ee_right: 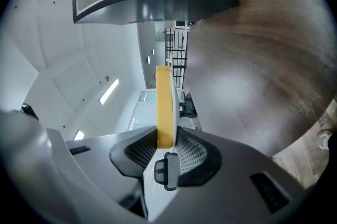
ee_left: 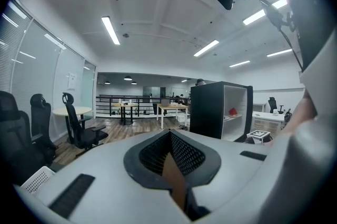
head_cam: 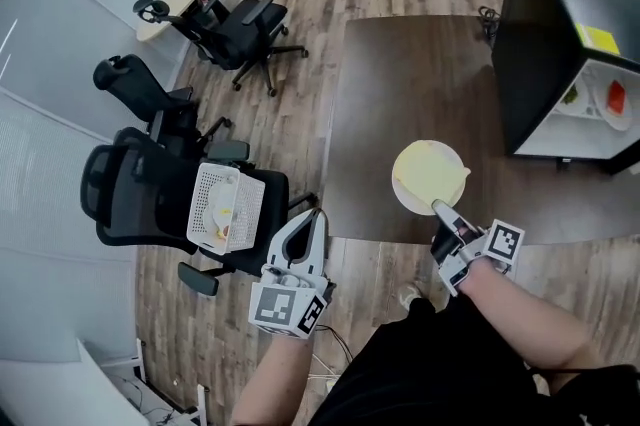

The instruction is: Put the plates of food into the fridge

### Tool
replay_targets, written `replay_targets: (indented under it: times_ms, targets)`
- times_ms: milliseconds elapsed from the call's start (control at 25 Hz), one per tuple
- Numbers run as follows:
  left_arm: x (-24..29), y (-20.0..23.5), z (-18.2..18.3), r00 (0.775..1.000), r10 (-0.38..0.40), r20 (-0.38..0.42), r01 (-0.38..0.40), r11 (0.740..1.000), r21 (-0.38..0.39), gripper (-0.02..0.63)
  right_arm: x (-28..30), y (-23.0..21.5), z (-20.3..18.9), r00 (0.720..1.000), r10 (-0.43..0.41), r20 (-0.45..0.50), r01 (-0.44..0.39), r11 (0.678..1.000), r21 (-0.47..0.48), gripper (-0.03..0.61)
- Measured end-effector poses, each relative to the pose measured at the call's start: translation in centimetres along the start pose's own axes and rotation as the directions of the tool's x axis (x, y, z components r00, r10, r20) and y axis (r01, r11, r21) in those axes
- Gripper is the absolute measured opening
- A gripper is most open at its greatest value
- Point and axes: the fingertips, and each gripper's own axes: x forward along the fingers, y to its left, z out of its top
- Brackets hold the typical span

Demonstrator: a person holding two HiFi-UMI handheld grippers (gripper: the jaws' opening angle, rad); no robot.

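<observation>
The plate of food is in my right gripper, whose jaws are clamped on its near rim and hold it above the front edge of the dark brown table. Only the head view shows its face: a round white plate almost covered by a flat, pale yellow layer, with a sliver of white rim left at its 8 o'clock side. The right gripper view shows the plate edge-on instead, a thick yellow band with a thin white line down one side. It runs straight out from between the pads toward 12 o'clock, and both pads press on it. That view is rolled, so the table fills its 3 o'clock side and the fridge sits at 12 o'clock, white inside with a round vent. In the head view the fridge is a black box on the table at 2 o'clock from the plate, well apart from it, with red food on a white shelf. My left gripper is off the table at 8 o'clock from the plate. Its own view shows the jaw tips of the left gripper meeting with nothing between them, and the fridge at 1 o'clock beyond them. Office chairs stand at 9 o'clock, one bearing a white basket.
</observation>
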Motion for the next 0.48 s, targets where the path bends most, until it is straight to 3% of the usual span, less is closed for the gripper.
replay_targets:
  times_ms: [200, 480]
  targets:
    - [1.4, -0.7, 1.2, 0.998, -0.064, 0.026, 0.064, 0.998, 0.015, 0.005, -1.7, 1.2, 1.7, 0.997, 0.003, 0.071, -0.002, 1.000, -0.013, 0.110]
    - [4.4, -6.0, 2.4, 0.990, -0.133, 0.035, 0.132, 0.991, 0.035, 0.003, -7.2, 2.8, 6.3, 0.988, 0.028, 0.150, -0.024, 0.999, -0.024, 0.110]
